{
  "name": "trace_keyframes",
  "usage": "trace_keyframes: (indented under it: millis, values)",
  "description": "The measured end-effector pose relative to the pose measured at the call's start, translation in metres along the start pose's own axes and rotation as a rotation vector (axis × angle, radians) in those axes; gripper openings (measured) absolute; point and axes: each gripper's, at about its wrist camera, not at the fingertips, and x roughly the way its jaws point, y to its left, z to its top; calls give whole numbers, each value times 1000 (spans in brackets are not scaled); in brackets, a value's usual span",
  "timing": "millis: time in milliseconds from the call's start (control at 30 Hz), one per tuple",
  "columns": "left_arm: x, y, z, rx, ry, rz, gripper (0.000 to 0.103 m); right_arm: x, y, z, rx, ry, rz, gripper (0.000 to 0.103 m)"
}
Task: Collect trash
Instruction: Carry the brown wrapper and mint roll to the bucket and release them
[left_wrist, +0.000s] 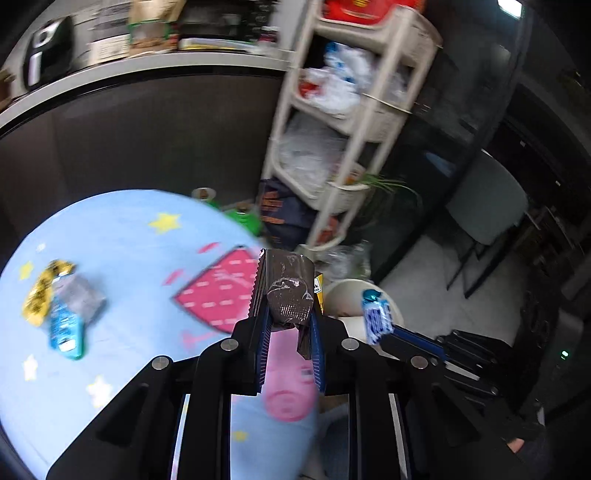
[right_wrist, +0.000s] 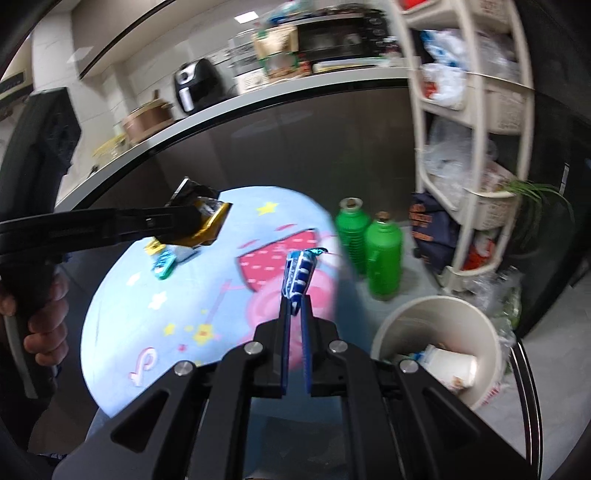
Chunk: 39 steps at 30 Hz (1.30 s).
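Wrappers fill both grippers: the left gripper has its jaws clamped on a dark, gold-edged wrapper above the table. The right gripper pinches a blue wrapper, seemingly near the bin.

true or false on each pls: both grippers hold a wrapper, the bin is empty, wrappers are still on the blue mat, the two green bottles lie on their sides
1. Both grippers hold a wrapper. True: the left gripper is shut on a dark wrapper, the right gripper on a blue and white wrapper.
2. The bin is empty. False: the white bin already holds a paper cup and other trash.
3. Wrappers are still on the blue mat. True: a yellow wrapper and a teal wrapper lie on the blue mat.
4. The two green bottles lie on their sides. False: the green bottles stand upright on the floor.
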Motion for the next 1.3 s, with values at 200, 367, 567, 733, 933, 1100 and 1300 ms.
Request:
trace_keyframes:
  millis: [200, 367, 567, 733, 933, 1100, 1300]
  values:
    - [38, -53, 2, 72, 58, -77, 18, -14, -60, -18, 92, -6, -79, 7]
    - [74, -83, -3, 114, 115, -106, 18, -16, -103, -36, 161, 14, -124, 7]
    - [129, -105, -20, 129, 203, -112, 19, 0, -137, -62, 228, 65, -144, 8]
    - [166, -113, -30, 143, 253, -95, 21, 18, -156, -78, 267, 108, -135, 8]
    - [199, -116, -37, 168, 298, -60, 24, 48, -170, -94, 291, 172, -120, 10]
    - [214, -115, -43, 184, 293, 2, 51, 69, -175, -100, 264, 224, -135, 31]
    - [210, -103, -32, 122, 247, 71, 84, 66, -167, -104, 182, 206, -143, 80]
